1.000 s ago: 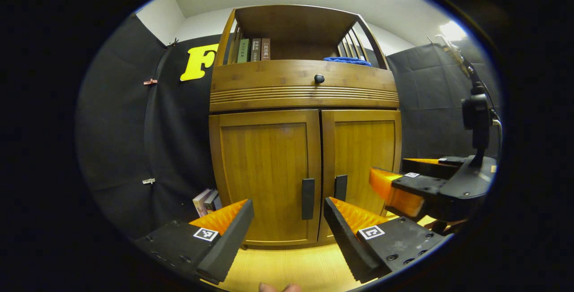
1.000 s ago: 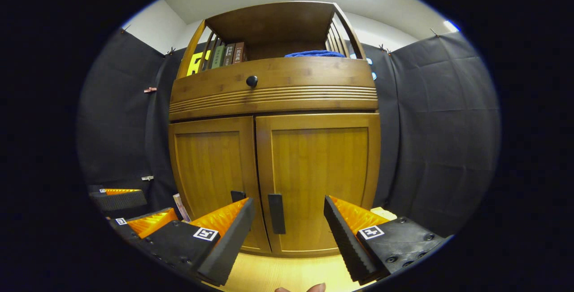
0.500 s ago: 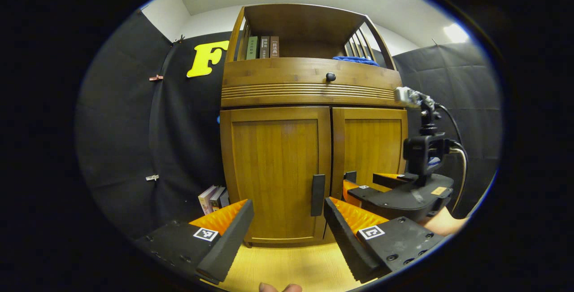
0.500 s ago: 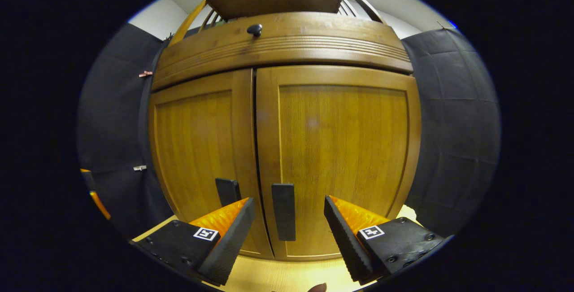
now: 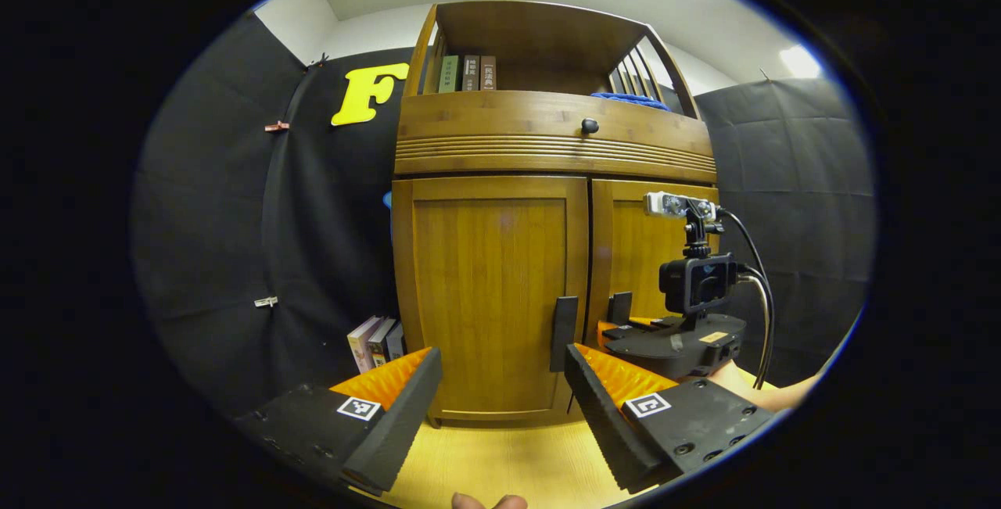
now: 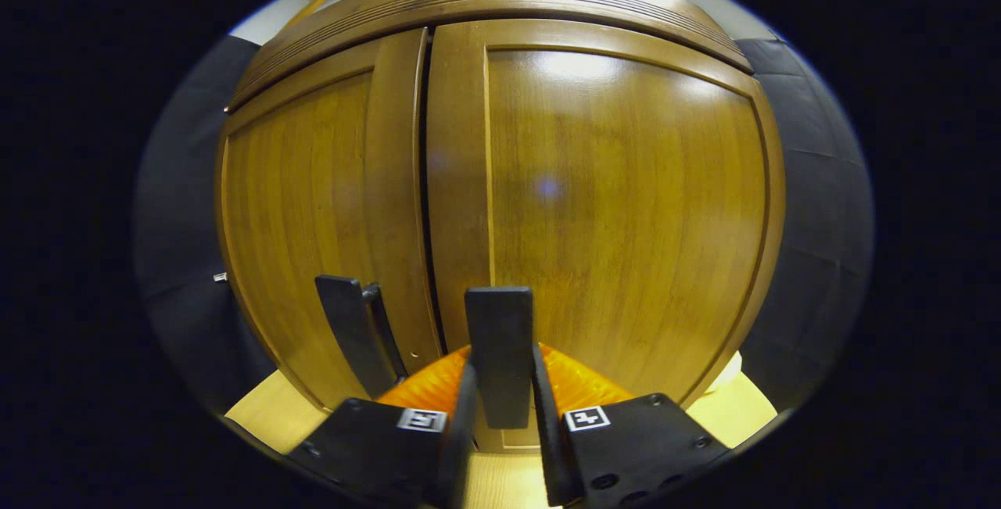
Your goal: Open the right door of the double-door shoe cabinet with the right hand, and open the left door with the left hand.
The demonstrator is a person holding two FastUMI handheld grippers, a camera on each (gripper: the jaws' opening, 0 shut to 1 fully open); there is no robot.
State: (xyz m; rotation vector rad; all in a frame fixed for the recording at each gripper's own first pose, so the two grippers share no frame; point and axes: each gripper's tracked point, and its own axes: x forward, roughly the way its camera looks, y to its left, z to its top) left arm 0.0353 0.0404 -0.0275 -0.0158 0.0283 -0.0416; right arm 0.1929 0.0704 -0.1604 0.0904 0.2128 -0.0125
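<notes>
The wooden shoe cabinet (image 5: 547, 259) stands with both doors closed. Its left door (image 5: 485, 290) carries a dark vertical handle (image 5: 563, 333) near the middle seam. My left gripper (image 5: 500, 388) hangs open a little short of that door, nothing between its fingers. In the left gripper view my right gripper (image 5: 626, 331) reaches up to the right door (image 5: 649, 259). In the right gripper view, the right gripper (image 6: 502, 393) is shut on the right door's handle (image 6: 498, 337), one finger on each side. The left door's handle (image 6: 352, 337) stands just to its left.
A drawer with a round knob (image 5: 589, 126) sits above the doors; books (image 5: 468, 73) and a blue cloth (image 5: 629, 98) lie on the open shelf above. More books (image 5: 375, 341) lean by the cabinet's left foot. Light wooden floor (image 5: 500, 462) runs in front. A hand (image 5: 770, 392) holds the right gripper.
The right gripper moved forward up to the right door and shut on its handle. The left gripper stayed open and shifted slightly, with the cabinet drifting right in its view.
</notes>
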